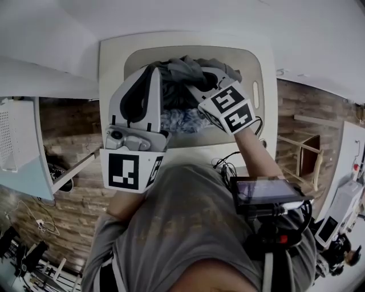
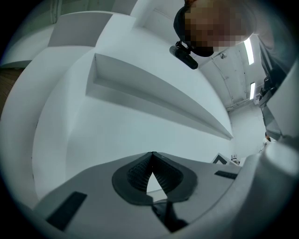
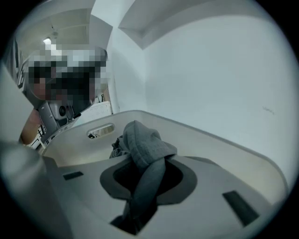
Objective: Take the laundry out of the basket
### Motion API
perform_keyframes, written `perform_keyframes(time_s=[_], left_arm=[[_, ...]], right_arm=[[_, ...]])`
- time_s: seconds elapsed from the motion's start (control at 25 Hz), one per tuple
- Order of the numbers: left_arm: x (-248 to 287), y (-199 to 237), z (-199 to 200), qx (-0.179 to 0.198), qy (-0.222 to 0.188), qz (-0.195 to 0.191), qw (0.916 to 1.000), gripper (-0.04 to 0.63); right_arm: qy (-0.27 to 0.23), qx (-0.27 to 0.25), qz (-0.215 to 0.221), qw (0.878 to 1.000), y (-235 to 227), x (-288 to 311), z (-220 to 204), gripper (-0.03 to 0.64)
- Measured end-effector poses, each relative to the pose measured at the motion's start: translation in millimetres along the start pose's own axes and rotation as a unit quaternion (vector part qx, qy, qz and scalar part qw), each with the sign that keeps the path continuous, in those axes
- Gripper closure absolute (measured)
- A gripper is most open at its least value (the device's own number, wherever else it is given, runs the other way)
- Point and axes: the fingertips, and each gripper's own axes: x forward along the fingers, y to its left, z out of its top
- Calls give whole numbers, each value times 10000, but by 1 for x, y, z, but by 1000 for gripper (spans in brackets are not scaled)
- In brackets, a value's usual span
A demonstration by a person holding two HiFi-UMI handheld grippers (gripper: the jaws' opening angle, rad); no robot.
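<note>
A cream plastic laundry basket (image 1: 263,63) with rounded corners stood against a white wall (image 1: 188,17) on a floor of brown wooden planks (image 1: 63,165), directly below the person, whose grey T-shirt (image 1: 182,228) filled the bottom of the head view. The right gripper (image 1: 199,85) reached down over the basket's open top, its cube of black-and-white square markers (image 1: 231,108) turned up toward the camera. Its tongs were pinched on a dark grey ribbed knit garment (image 1: 191,71). In the right gripper view the right gripper (image 3: 148,161) had a twisted strand of that garment (image 3: 142,144) running back between its dark pads (image 3: 184,179), while the bunched part rose beyond the tips above the basket's pale rim (image 3: 201,135). An oval handle slot (image 3: 100,130) showed in the basket's far wall. Under the grey garment, a crumpled blue-and-white patterned cloth (image 1: 179,121) lay inside the basket, beside a few other folds too dark to make out. The left gripper (image 1: 151,71) was held above the basket's left side, apart from the laundry, its own marker cube (image 1: 130,170) close to the person's chest. In the left gripper view the left gripper (image 2: 152,156) had its ribbed pads (image 2: 135,175) pressed together at the tips with nothing between them, and it faced the white wall and an angled white ledge (image 2: 154,98).
</note>
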Motion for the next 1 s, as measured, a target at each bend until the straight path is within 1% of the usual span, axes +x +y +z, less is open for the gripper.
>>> perform_keyframes(time_s=[0.16,0.28,0.44,0.6,0.8,0.88,1.0], left_arm=[[-10,-7,12,58,-71,10,10000,588],[-20,-10,22,168,-150,84,9997,588],[-34,-13,39,360,-350,171,9986,588],[-44,-27,62,493,-545,181,9971,588],[-53,-33,69,614,-689,89,9957,588],[-57,-33,72,643,-754,32,9951,588],[-63,-36,78,652,-849,-69,9942,588]], right_arm=[[-474,-85,-147,9987,2,-22,28,528],[-856,-169,-269,9958,3,-43,50,528],[-1405,-311,-434,9886,6,-72,84,528],[-1888,-454,-614,9790,5,-114,120,528],[-2320,-562,-846,9674,3,-146,145,529],[-2498,-567,-952,9619,4,-159,155,547],[-2565,-591,-1086,9586,5,-174,164,555]])
